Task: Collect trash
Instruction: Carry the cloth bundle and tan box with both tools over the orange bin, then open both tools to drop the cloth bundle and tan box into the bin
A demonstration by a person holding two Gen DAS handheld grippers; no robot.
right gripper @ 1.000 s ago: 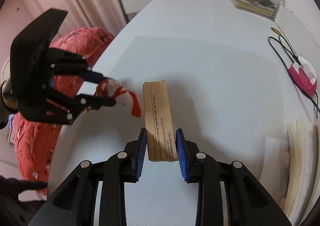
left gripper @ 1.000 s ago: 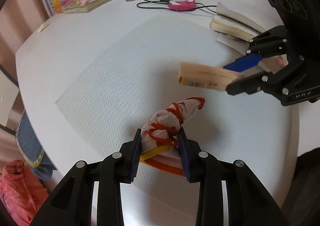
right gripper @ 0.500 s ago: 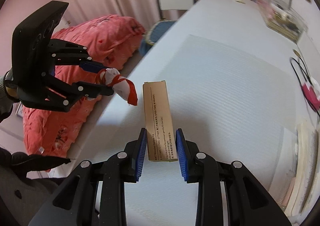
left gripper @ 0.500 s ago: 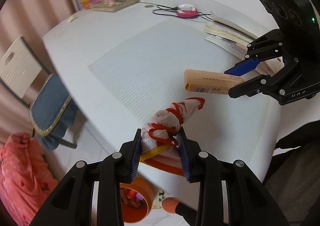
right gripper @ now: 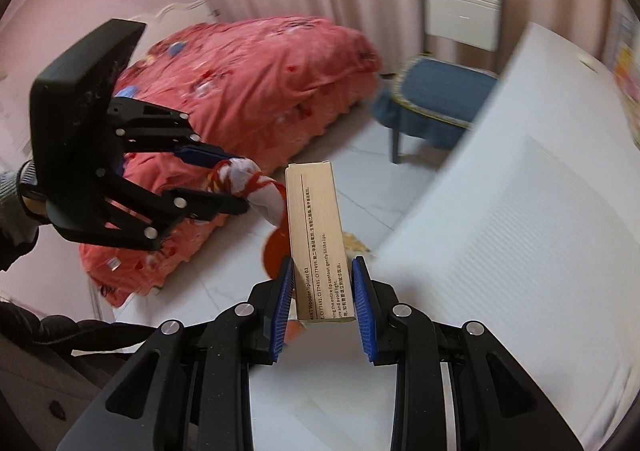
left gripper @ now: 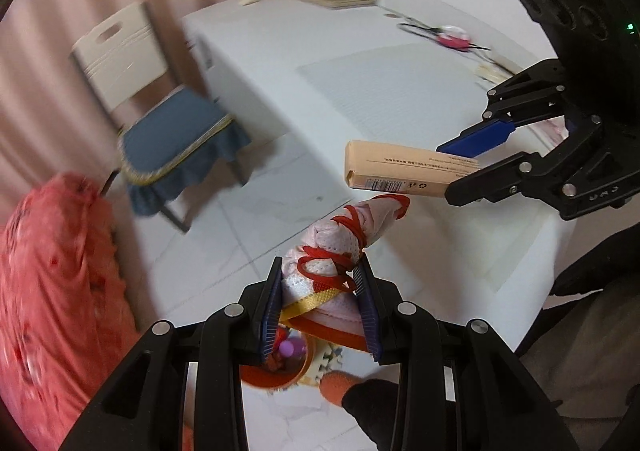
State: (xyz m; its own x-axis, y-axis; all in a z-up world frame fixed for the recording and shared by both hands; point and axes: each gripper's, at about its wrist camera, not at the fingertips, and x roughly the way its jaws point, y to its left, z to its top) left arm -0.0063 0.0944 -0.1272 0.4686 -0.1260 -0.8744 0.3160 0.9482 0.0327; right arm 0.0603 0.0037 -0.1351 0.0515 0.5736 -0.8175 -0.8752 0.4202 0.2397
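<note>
Left gripper [left gripper: 320, 291] first: its blue pads are clamped on the crumpled white cloth bundle [left gripper: 344, 243] tied with red cord, low centre of the left wrist view, and the bundle's long axis runs up and to the right, away from the jaws. Directly under those jaws, at the bottom of the frame, sits the orange bin [left gripper: 276, 365], partly hidden by the fingers, with bits already inside. So this one looks the nearer to dropping.

Over to the right gripper [right gripper: 322, 299]: pads clamped on the lower end of the tan lipliner box [right gripper: 316, 235], which stands lengthwise straight up the frame from the jaws. The bin shows as an orange patch behind the box, mid-frame, so it lies ahead of and below these jaws. White table [right gripper: 520, 251] is off to the right, both items clear of its edge over the tiled floor [right gripper: 360, 179].
</note>
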